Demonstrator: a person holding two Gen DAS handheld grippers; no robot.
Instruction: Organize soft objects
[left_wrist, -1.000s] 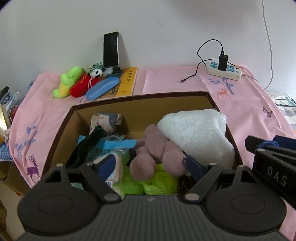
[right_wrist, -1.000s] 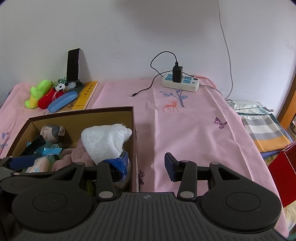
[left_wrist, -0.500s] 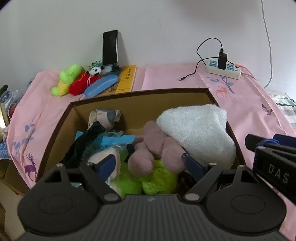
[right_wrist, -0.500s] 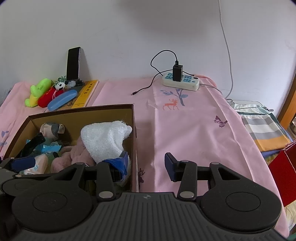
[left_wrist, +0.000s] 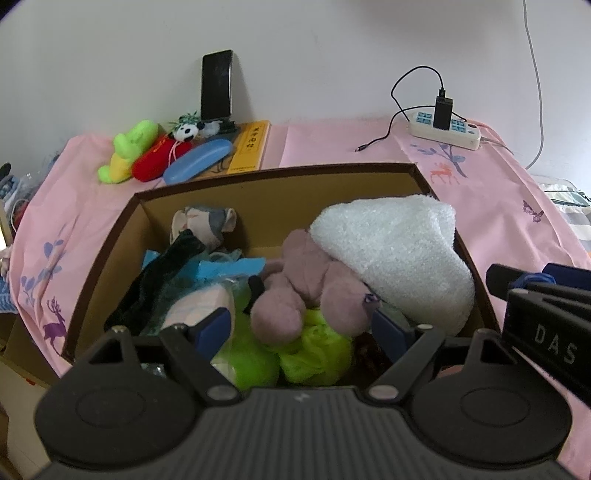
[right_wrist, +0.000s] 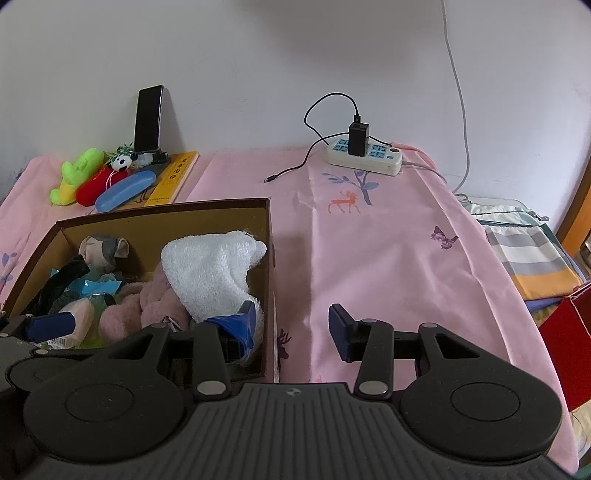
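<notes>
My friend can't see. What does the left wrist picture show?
The open left gripper hovers over a cardboard box stuffed with soft things: a white towel, a mauve plush toy and green fluff. Behind, on a pink cloth, lie more toys.

The box (right_wrist: 271, 236) is packed: towel (right_wrist: 210, 269) and plush (left_wrist: 299, 284) crowd its right and middle, leaving one small gap at its back wall. Right of the box the pink cloth (right_wrist: 388, 258) lies bare up to the power strip (right_wrist: 365, 157).
</notes>
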